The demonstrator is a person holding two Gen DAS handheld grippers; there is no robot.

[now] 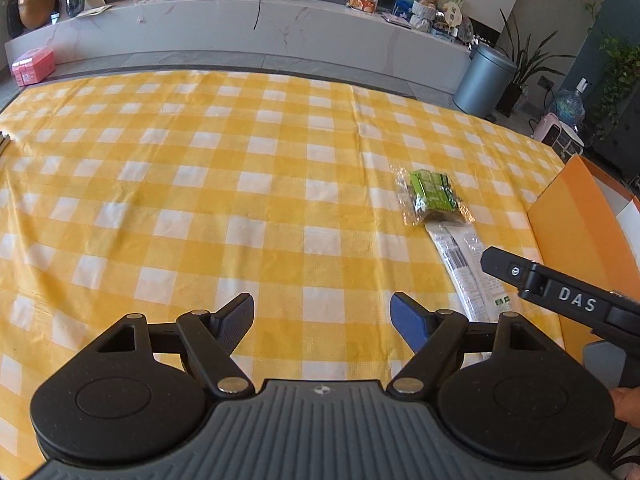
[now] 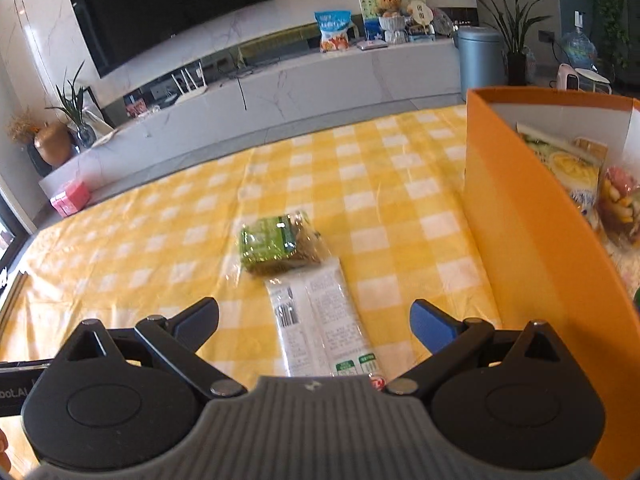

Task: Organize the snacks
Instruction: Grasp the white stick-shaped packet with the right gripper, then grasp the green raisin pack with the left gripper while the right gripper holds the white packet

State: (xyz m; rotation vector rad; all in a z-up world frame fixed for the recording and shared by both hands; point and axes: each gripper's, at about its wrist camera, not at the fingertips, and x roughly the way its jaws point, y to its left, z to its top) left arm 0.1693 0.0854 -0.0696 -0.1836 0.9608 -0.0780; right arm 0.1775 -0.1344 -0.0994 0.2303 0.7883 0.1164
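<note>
Hovering over a bench under a yellow checked cloth [image 1: 248,184], the left gripper [image 1: 322,320] shows its jaws spread with nothing between them. In this left view a green packet [image 1: 434,192] touches a white packet [image 1: 470,268] ahead on the right, near an orange box [image 1: 576,216], with the right gripper [image 1: 560,288] reaching in above the white packet. In the right view, the right gripper [image 2: 314,320] has jaws spread above the white packet [image 2: 324,316]; the green packet [image 2: 276,244] lies just beyond. The box [image 2: 520,208], just to the right, holds other snacks [image 2: 576,176].
</note>
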